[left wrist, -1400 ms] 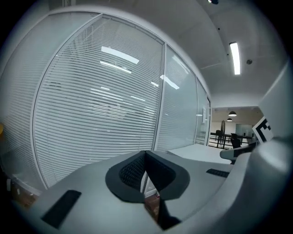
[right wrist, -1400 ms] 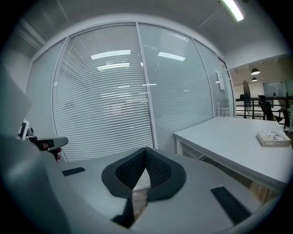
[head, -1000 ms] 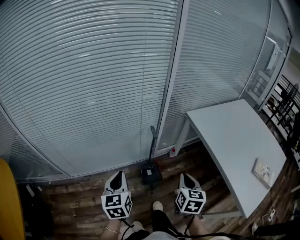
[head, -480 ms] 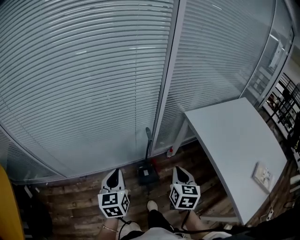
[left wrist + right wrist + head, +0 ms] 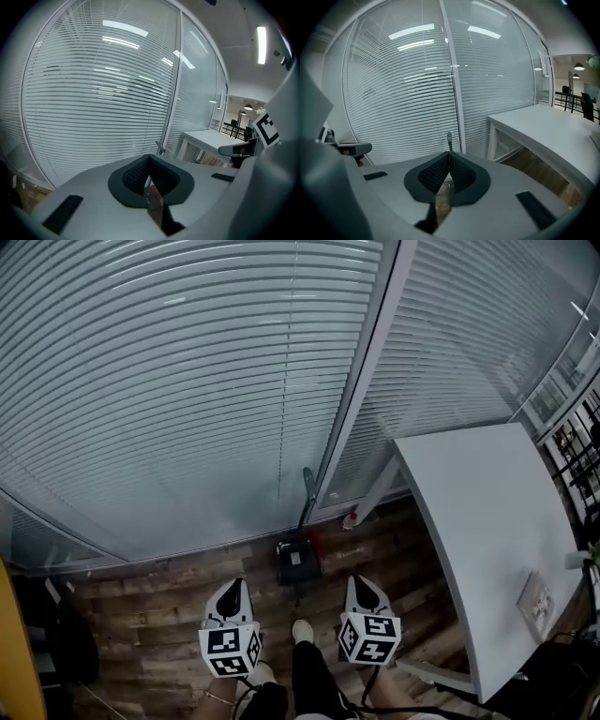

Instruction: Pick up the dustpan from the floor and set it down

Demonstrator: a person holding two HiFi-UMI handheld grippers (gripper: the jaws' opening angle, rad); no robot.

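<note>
- Two grippers are counted: the left gripper (image 5: 232,587) and the right gripper (image 5: 364,584), held side by side low in the head view, well apart from each other.
- One dustpan (image 5: 296,562) is counted, and one white table (image 5: 487,521).
- Both sets of jaws are seen pressed together at the tips, and nothing is gripped between them.
- The dustpan is found on the wooden floor (image 5: 169,615), ahead of the grippers and between their two lines, at the foot of the post (image 5: 361,399) that joins two glass walls.
- Pale blinds (image 5: 169,390) are seen behind the glass.
- A small red thing (image 5: 352,517) is seen just beside the table leg, near the dustpan.
- One pale shoe (image 5: 302,629) is seen between the grippers.
- Between the jaws and the dustpan only floor planks are seen.
- The dustpan is made up of a dark, boxy pan with a long thin handle (image 5: 307,486) stood upright near the post.
</note>
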